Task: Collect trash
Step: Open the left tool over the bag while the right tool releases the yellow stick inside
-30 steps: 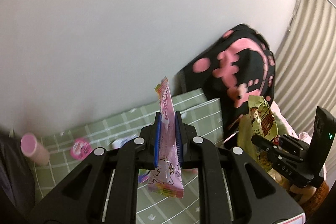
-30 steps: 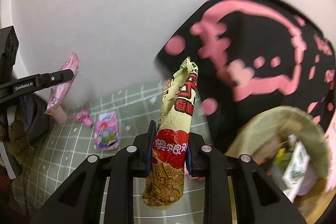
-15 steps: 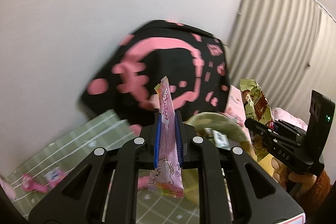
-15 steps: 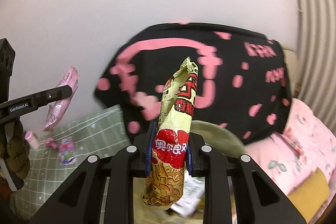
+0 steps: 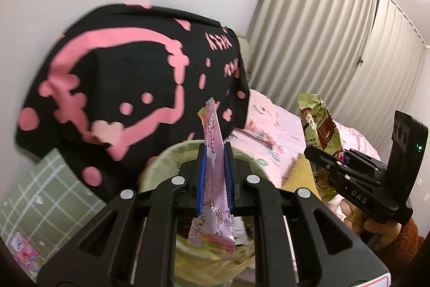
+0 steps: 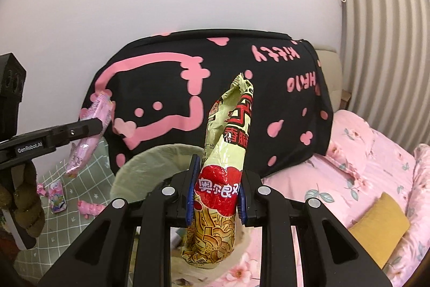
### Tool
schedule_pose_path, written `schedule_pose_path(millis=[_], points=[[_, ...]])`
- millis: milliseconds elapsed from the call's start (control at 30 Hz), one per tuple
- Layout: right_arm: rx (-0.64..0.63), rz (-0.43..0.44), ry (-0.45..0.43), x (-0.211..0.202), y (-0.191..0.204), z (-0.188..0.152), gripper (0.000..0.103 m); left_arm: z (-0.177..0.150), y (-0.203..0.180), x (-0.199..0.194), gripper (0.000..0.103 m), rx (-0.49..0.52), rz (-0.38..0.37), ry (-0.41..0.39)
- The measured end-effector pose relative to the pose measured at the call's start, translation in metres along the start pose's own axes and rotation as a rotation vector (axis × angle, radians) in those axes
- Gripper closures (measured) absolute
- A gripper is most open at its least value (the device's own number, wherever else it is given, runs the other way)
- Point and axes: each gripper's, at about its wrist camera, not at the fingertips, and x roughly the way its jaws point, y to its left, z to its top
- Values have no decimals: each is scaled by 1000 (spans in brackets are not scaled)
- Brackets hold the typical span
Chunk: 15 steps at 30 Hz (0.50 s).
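While both grippers hang near the bin (image 6: 126, 166), each one is clamped on a piece of trash: the left gripper (image 5: 215, 179) squeezes a thin pink wrapper (image 5: 212, 195), and the right gripper (image 6: 216, 195) squeezes a fat green snack bag (image 6: 225, 152). Both pieces are just above the bin's mouth, with the black and pink blanket (image 6: 215, 88) right behind the bin. If the jaws let go too soon, I think the light pink wrapper could float off and land beside the bin on the green checked mat (image 6: 70, 211). The long snack bag could hit the rim of the bin and tip out onto the pink bed sheet (image 6: 362, 179) next to the bin. More trash lies on the mat, well away from the bin, so the job looks far from done
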Motion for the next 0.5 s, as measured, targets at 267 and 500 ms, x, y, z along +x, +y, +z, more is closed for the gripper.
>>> schedule_pose_path(millis=[267,500], points=[[25,-18,14,3,-23,-5,80,-4,-11,41,91,-21,-50,66],[39,-4,26,9,-31,-8,80,-10,-5,61,64,-60,-47,101]])
